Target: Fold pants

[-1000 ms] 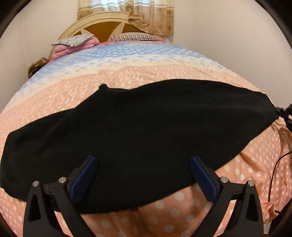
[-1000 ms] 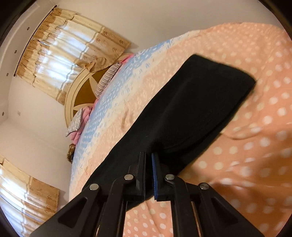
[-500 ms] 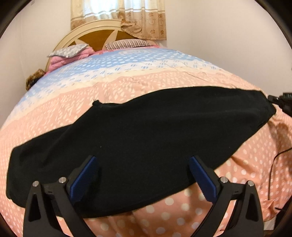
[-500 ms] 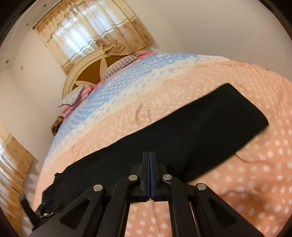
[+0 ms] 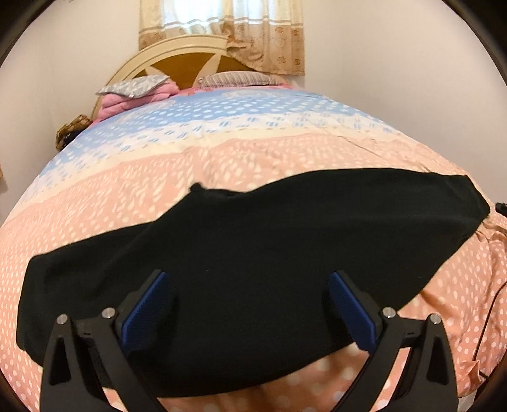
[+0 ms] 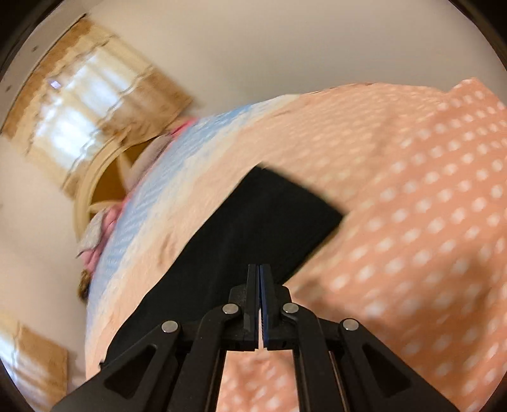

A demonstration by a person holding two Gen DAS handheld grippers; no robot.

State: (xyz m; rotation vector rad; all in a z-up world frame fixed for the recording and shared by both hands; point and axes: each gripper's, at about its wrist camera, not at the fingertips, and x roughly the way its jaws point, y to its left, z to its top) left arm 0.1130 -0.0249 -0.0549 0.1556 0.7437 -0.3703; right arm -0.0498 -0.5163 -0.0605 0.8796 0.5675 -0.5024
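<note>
- Black pants (image 5: 253,269) lie flat across the bedspread (image 5: 253,164) as one long strip — seemingly halved lengthwise, crosswise folds left.
- Left gripper (image 5: 250,304) gapes wide above them; right gripper (image 6: 259,285) is pressed together — whether it pinches cloth, I cannot tell.

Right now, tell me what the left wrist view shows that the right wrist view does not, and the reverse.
Left wrist only: the open left tool with blue pads, over the full length of the black fabric pants.
Right wrist only: the right tool shut, nothing visibly clamped, and one squared end of the pants.
Both: the peach polka-dot bedspread, the cream curved headboard and the beige curtains.
</note>
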